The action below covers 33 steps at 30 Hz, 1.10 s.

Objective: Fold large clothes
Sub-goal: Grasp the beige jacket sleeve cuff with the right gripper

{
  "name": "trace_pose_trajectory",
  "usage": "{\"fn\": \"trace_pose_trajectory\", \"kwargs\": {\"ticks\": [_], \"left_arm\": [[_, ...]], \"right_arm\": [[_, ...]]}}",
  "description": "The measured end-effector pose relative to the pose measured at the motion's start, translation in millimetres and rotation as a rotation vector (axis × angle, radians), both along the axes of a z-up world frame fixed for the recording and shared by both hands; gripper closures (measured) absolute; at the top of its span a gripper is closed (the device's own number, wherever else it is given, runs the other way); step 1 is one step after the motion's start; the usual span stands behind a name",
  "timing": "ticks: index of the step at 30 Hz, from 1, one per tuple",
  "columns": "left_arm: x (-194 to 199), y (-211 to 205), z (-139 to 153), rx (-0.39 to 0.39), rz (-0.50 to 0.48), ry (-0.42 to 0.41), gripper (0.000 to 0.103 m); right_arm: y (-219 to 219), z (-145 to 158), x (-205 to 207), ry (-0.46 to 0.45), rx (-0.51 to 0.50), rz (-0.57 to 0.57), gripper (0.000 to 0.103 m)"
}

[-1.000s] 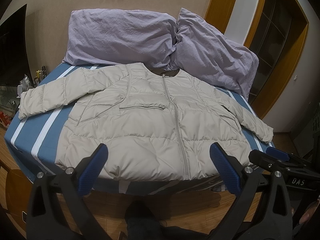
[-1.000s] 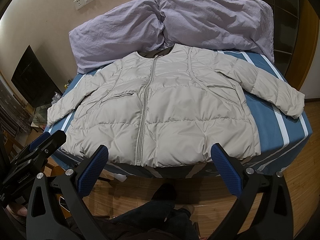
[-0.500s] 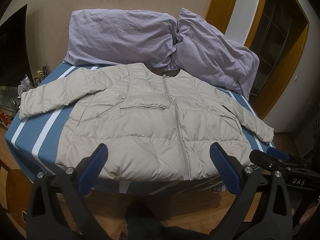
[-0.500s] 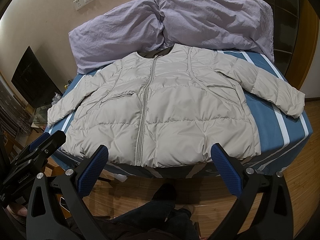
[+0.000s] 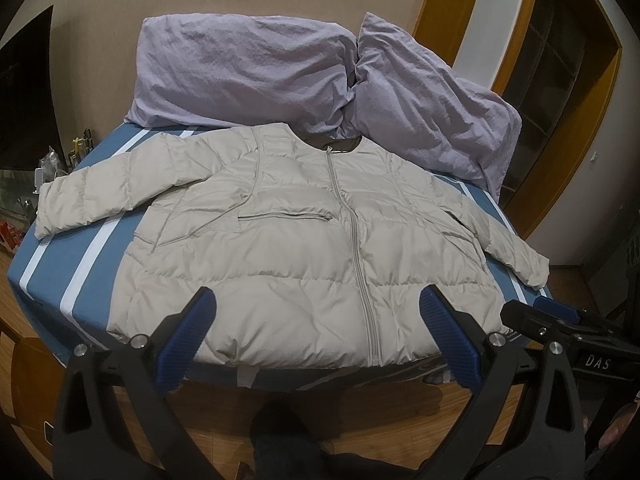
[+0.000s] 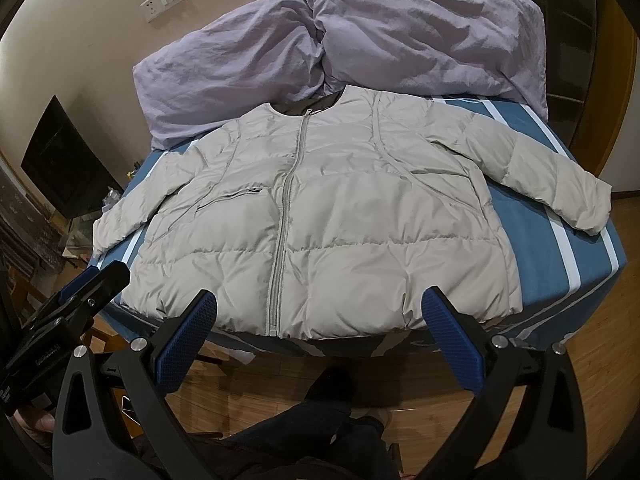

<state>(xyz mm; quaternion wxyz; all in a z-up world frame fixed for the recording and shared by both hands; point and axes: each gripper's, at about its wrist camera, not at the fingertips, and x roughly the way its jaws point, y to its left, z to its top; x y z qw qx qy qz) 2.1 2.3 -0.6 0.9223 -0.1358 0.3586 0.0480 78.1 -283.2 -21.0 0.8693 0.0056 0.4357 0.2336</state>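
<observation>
A beige quilted puffer jacket (image 5: 304,248) lies flat and zipped on the bed, front up, both sleeves spread out; it also shows in the right wrist view (image 6: 320,216). My left gripper (image 5: 316,320) is open and empty, held in the air in front of the jacket's hem. My right gripper (image 6: 320,320) is open and empty, also short of the hem. The right gripper shows at the right edge of the left wrist view (image 5: 560,320), and the left gripper at the left edge of the right wrist view (image 6: 80,292).
The bed has a blue sheet with white stripes (image 5: 80,256). Two lilac pillows (image 5: 248,76) (image 6: 424,28) lean against the wall behind the jacket's collar. Wooden floor (image 6: 600,360) and the person's legs (image 6: 320,432) are below. A cluttered side table (image 5: 24,200) stands left.
</observation>
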Motion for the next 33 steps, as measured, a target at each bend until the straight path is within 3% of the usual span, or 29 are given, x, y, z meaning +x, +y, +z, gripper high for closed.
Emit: {"fn": "trace_pose_trajectory", "kwargs": {"ticks": [12, 20, 30, 33], "left_arm": [[39, 12, -9, 0.002, 0.034, 0.035, 0.002], [84, 28, -25, 0.061, 0.057, 0.097, 0.002], [126, 44, -42, 0.063, 0.086, 0.156, 0.002], [135, 44, -45, 0.068, 0.084, 0.170, 0.002]], "right_arm": [[-19, -4, 48, 0.025, 0.017, -0.099, 0.001], [-88, -26, 130, 0.082, 0.012, -0.343, 0.001], [-221, -72, 218, 0.164, -0.052, -0.746, 0.001], [-254, -84, 230, 0.211, -0.038, -0.843, 0.008]]}}
